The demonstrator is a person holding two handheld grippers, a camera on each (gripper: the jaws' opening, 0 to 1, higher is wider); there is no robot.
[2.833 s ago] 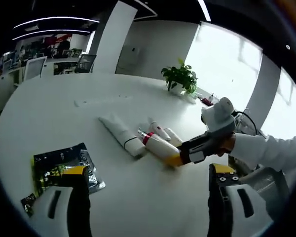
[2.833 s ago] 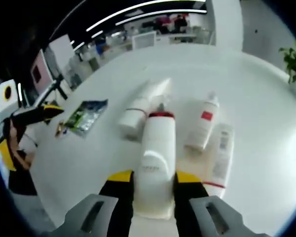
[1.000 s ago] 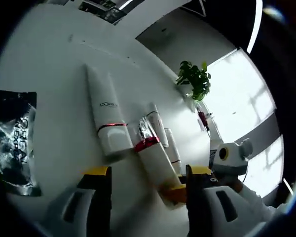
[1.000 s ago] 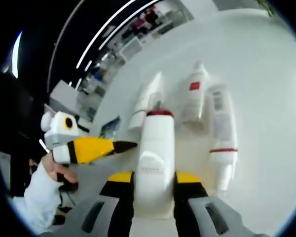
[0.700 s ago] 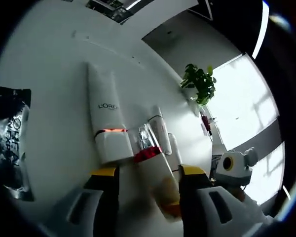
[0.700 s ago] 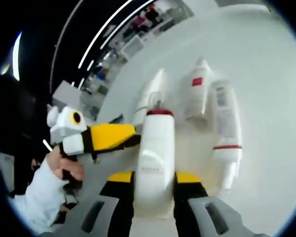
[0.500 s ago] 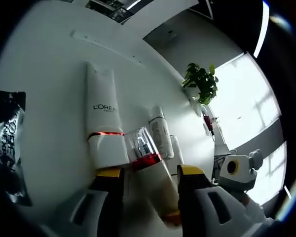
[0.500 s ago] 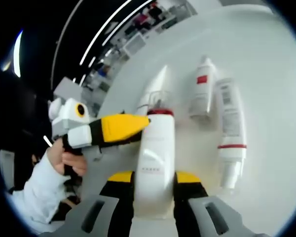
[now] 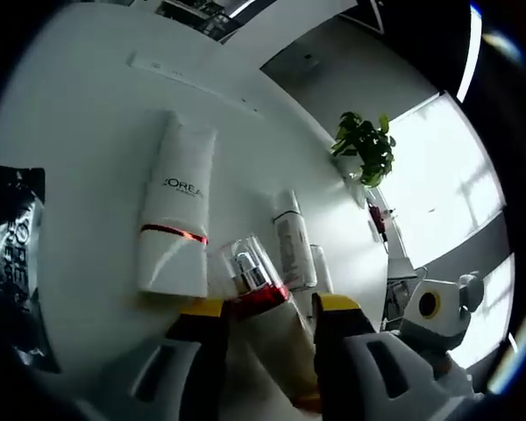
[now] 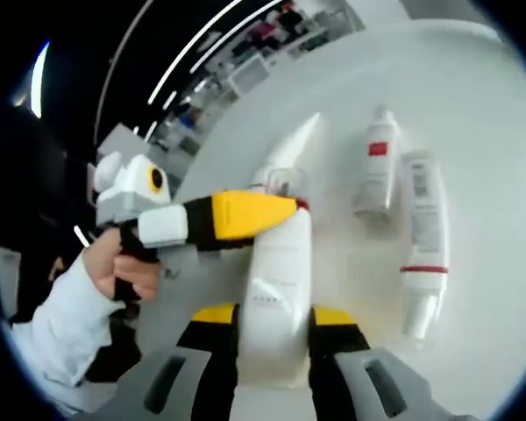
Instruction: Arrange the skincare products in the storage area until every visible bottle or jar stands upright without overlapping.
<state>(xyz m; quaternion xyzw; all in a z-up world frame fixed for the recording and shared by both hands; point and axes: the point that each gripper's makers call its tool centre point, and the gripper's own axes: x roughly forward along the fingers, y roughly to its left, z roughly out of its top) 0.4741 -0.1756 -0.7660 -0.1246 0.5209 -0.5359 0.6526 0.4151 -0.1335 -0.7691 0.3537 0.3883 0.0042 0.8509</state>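
Pump bottle (image 10: pixel 279 281) first: it sits nearest me in the right gripper view, a white body with a red collar and clear cap, lying down with its base end clenched between my right gripper's (image 10: pixel 276 317) yellow-tipped jaws. In the left gripper view my left gripper (image 9: pixel 261 307) straddles the same bottle's red collar (image 9: pixel 261 298) at about 6 o'clock; the jaws flank it closely, but I cannot tell whether they are pressing on it or standing just off it. From the right gripper view that left gripper comes in from 9 o'clock, a hand (image 10: pixel 123 267) in a white sleeve behind it, its yellow tip lying across the bottle's neck. Just beyond, at 10 o'clock in the left gripper view, a white L'Oreal tube (image 9: pixel 177 219) with a red band lies flat on the white table (image 9: pixel 79 114), close beside the cap. Further out at 1 o'clock lie a small white bottle (image 9: pixel 291 241) and, beside it, another tube (image 10: pixel 422 254) with a red band, both on their sides. A dark sachet (image 9: pixel 9 254) lies at 9 o'clock, and a potted plant (image 9: pixel 366 149) stands far off. My worry is the two-ended hold: if I tip the bottle up while both grippers bear on it, it could twist out, or its cap could sweep into the L'Oreal tube. Nothing here stands upright yet.
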